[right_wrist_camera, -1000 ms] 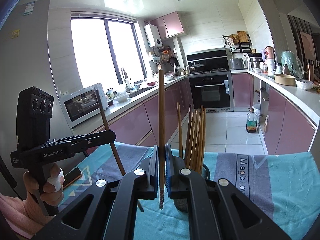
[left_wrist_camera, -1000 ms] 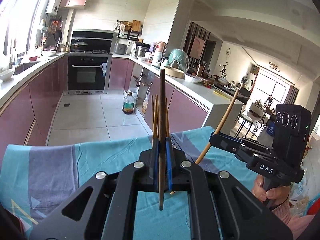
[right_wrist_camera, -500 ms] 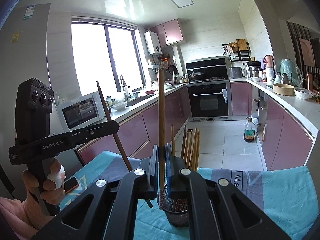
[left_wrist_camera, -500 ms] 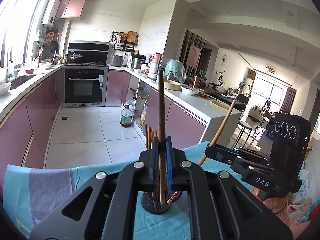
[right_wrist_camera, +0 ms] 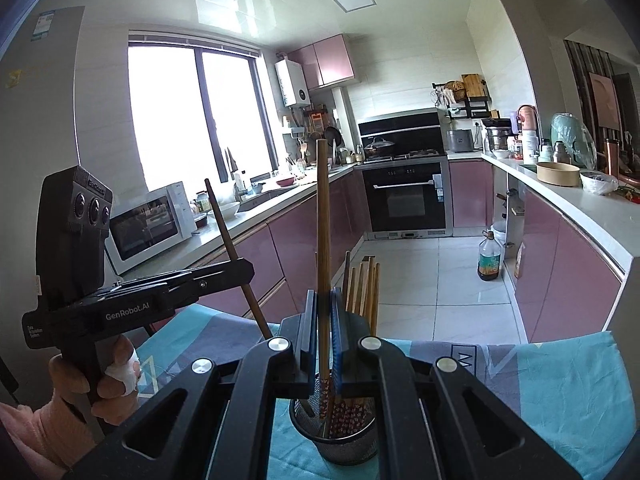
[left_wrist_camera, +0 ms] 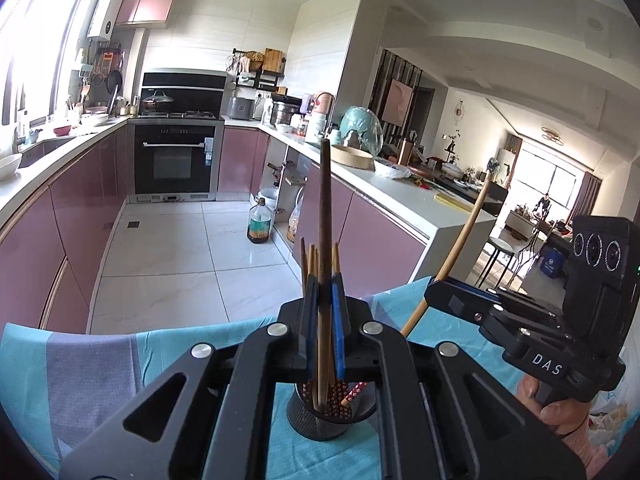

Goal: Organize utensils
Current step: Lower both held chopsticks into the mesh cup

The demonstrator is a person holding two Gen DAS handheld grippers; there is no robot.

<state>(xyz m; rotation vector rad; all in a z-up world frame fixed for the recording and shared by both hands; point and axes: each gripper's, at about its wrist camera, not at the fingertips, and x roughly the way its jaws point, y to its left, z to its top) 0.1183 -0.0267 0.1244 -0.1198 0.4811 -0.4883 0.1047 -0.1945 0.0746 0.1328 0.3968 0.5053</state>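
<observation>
Jaws pinching upright chopsticks, above holder (left_wrist_camera: pixel 332 412)

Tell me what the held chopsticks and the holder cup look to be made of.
Left gripper chopstick: probably wood, dark brown, matte.
Right gripper chopstick: likely bamboo or wood, lighter brown with faint grain and a red patterned tip.
Holder cup: apparently black metal mesh, fine perforations with a solid rim.
</observation>
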